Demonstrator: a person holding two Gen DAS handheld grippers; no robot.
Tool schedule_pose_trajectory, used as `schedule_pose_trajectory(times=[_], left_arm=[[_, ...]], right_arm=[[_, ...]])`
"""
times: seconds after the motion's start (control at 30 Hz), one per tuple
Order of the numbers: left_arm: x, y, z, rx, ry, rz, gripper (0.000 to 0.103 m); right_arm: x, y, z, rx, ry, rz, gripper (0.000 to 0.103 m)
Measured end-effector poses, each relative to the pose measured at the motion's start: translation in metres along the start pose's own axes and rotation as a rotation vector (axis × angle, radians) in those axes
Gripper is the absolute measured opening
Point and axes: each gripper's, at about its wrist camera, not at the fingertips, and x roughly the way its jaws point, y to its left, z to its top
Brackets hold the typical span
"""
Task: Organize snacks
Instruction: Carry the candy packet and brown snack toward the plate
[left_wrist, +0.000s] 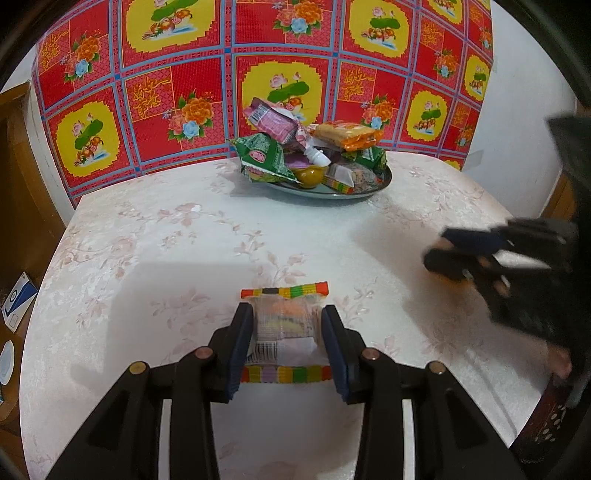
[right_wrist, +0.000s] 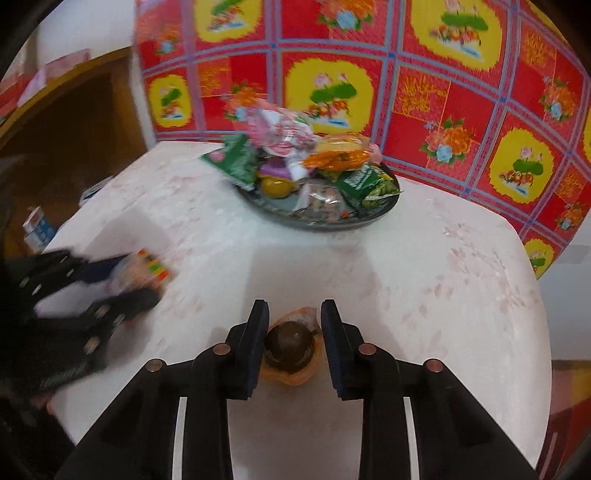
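Clear rainbow-edged packet (left_wrist: 284, 328) clamped in left gripper (left_wrist: 288, 314), brown cup-shaped sweet (right_wrist: 291, 349) pinched in right gripper (right_wrist: 293, 314), both apparently bound for the heaped plate (left_wrist: 369, 192) ahead.

My table (left_wrist: 147, 240) wears a pale cloth with faint pink flowers. Toward its far edge, by the red patterned cloth (left_wrist: 207, 74), a dark round plate (left_wrist: 354, 195) sits directly on it, heaped with wrapped snacks (left_wrist: 280, 147). The rest of the cloth is bare.
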Motion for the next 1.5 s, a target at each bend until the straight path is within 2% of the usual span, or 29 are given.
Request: schedule_pose_trajectory(times=[0.3,0.5,0.87,1.0,1.1,1.27,1.37,1.5], left_arm=[[0.0,0.0,0.0,0.003,-0.002,0.004,0.039],[0.0,0.0,0.0,0.004,-0.002,0.005,0.039],[0.001,0.001,0.0,0.004,-0.002,0.009,0.039],[0.0,0.001,0.002,0.011,0.036,0.003,0.036],[-0.008,0.0,0.009,0.017,0.072,-0.016,0.036],[-0.037,0.0,0.029,0.028,0.011,0.017,0.036],[-0.043,-0.002,0.041,0.029,-0.004,0.03,0.036],[-0.038,-0.005,0.055,0.041,-0.009,0.035,0.036]], right_arm=[[-0.012,0.013,-0.03,-0.024,-0.013,0.003,0.031],[-0.01,0.002,-0.035,0.022,-0.027,0.013,0.031],[-0.01,0.004,-0.038,0.01,-0.051,-0.004,0.03],[-0.013,0.001,-0.032,0.02,-0.04,0.022,0.03],[-0.023,0.0,-0.02,0.018,-0.064,0.025,0.03],[-0.042,-0.003,0.002,0.012,-0.124,0.042,0.03],[-0.04,-0.007,0.01,0.021,-0.117,0.073,0.03],[-0.036,-0.007,0.02,-0.011,-0.126,0.032,0.03]])
